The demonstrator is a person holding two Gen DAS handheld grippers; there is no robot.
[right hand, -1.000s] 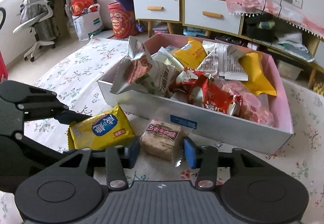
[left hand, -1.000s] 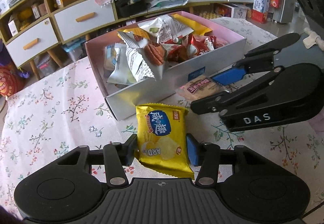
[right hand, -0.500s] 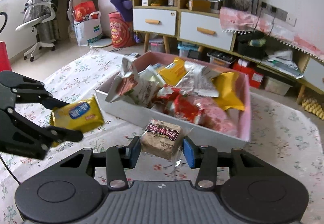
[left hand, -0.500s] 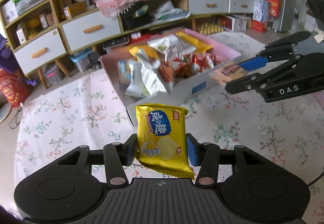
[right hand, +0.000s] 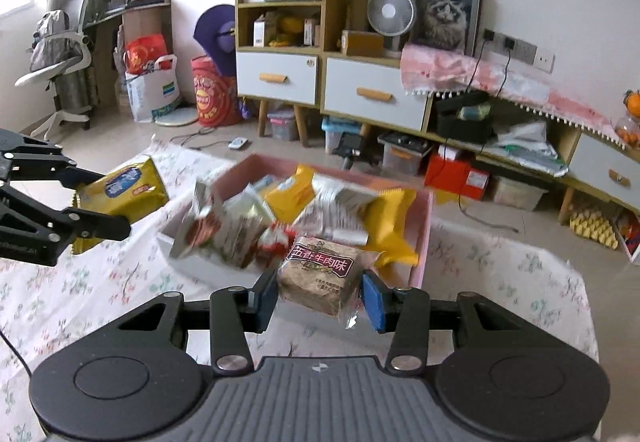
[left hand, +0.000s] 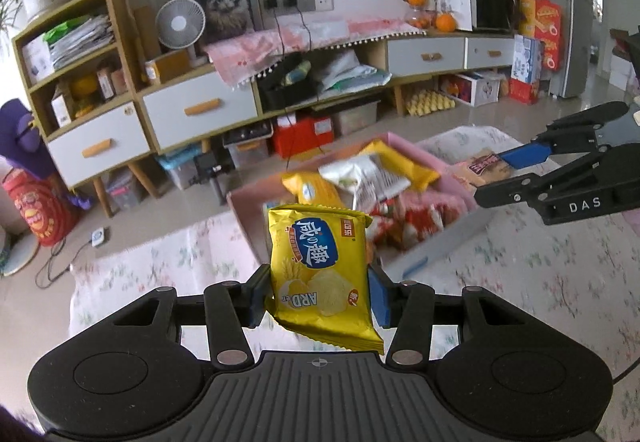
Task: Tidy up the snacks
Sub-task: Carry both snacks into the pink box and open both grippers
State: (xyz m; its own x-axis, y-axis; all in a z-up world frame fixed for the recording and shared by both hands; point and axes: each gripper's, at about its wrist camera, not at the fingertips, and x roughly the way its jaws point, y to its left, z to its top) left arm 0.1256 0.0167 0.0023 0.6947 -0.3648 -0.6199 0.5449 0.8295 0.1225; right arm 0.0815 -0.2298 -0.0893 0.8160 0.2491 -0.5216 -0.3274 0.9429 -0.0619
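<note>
My left gripper (left hand: 318, 298) is shut on a yellow cracker packet (left hand: 320, 262), held upright in the air in front of the snack box. The same packet (right hand: 120, 190) shows at the left of the right wrist view, clamped in the left gripper (right hand: 100, 202). My right gripper (right hand: 320, 302) is shut on a brown beef snack packet (right hand: 320, 274), lifted above the table. In the left wrist view that brown packet (left hand: 486, 168) sits in the right gripper (left hand: 508, 174) at the right. The pink-lined snack box (right hand: 424, 238) is heaped with several packets.
A flowered tablecloth (right hand: 100, 290) covers the table under both grippers. Behind the table stand drawer cabinets (right hand: 372, 90), a shelf unit, a small fan (right hand: 390, 12) and floor clutter. An office chair (right hand: 60, 58) is at the far left.
Both grippers have risen off the table with their packets, and both views tilt up to show more of the room. The box now lies lower and farther away in both views.
</note>
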